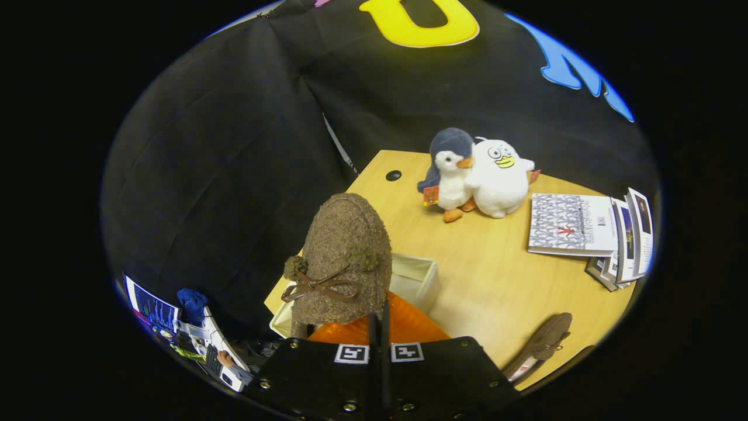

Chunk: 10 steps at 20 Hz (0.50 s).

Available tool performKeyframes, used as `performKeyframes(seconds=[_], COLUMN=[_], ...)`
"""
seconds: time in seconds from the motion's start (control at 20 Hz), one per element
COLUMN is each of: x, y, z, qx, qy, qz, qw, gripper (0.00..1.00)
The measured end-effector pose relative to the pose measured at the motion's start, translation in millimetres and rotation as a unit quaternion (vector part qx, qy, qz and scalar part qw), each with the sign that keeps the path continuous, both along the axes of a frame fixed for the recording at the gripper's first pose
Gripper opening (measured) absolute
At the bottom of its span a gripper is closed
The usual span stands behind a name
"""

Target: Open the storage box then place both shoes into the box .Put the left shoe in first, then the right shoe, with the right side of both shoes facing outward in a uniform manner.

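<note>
A brown fuzzy shoe with a brown bow and an orange lining hangs toe-up just ahead of my fingers. My gripper is shut on its rear edge, the two fingers nearly touching. The shoe hovers over an open white fabric storage box that stands near the corner of the wooden table; much of the box is hidden behind the shoe. The second brown shoe lies on its side on the table to the right of the gripper.
Beyond the box, a plush penguin and a white plush duck stand together. A patterned book and a stack of booklets lie to their right. Off the table, lower left, a hand rests on a keyboard.
</note>
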State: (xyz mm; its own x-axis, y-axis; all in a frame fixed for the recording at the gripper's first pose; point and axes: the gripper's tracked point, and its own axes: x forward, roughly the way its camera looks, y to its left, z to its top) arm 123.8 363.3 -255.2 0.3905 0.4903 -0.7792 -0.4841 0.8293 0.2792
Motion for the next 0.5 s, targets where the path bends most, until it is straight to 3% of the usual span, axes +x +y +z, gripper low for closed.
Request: performKeyframes(seconds=[0.5], x=[-7], y=[43], z=[-128], qx=[-0.139], qy=[0.051], qz=[0.004], qw=[0.989], gripper=[0.0])
